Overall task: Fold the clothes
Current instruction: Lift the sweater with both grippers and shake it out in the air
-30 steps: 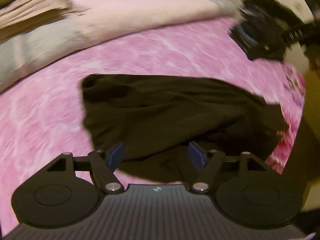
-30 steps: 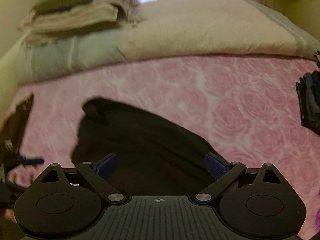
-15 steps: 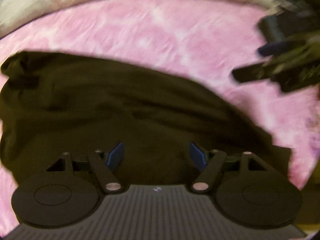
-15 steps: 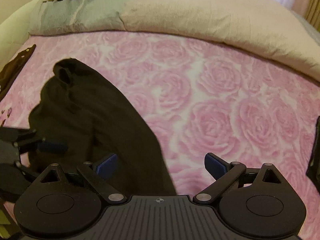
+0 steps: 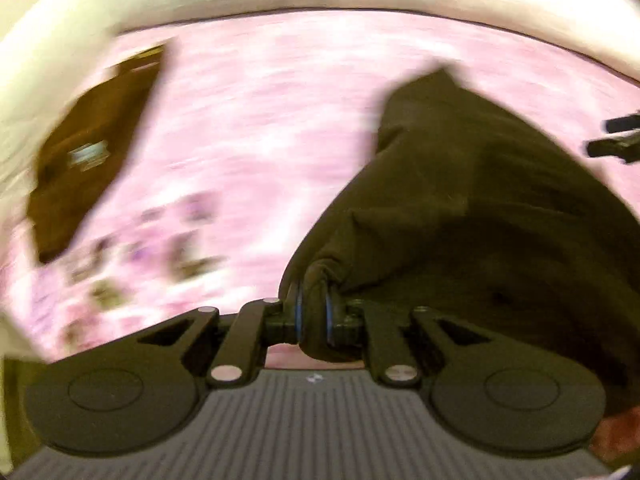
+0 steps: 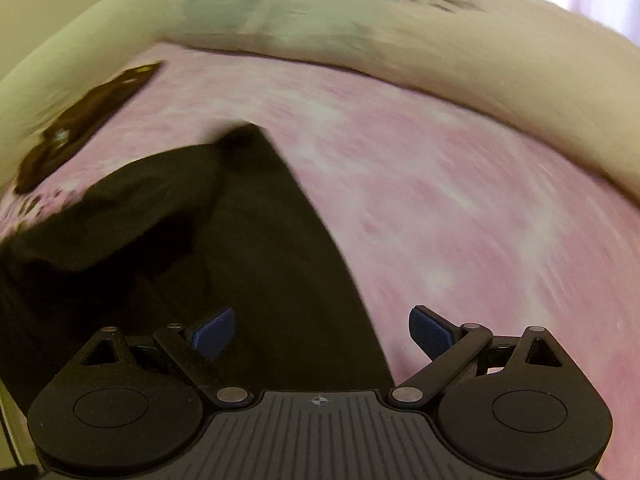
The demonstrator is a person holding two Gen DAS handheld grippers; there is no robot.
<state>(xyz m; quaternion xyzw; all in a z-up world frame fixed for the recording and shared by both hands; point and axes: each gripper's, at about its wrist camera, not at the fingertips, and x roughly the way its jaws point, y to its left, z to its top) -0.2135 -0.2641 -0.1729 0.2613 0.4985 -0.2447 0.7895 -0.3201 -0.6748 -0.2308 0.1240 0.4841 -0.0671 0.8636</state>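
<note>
On the pink rose-patterned bedspread (image 6: 460, 184) lies the dark garment (image 5: 480, 208), and the left gripper (image 5: 313, 318) has it: both blue pads are pressed close together with a bunched fold of the black cloth pinched tight between them. From that pinch the fabric spreads forward and to the right across the bed, rising to a rumpled point at its far end. At the right edge of the left wrist view a sliver of the right gripper (image 5: 616, 140) pokes in, just beyond the garment's edge.

Over on the right wrist view, the right gripper (image 6: 321, 330) has its jaws spread wide, blue pads well apart and gripping nothing. The garment (image 6: 248, 248) lies under and ahead of it: the left pad sits over the black cloth, the right pad over bare pink bedspread, with the garment's straight right edge running between them. A folded brown item (image 5: 88, 164) rests near the bed's left edge, well apart from the garment. Beyond the bedspread, a pale duvet (image 6: 460, 52) is bunched along the far side. Both views are smeared with motion blur.
</note>
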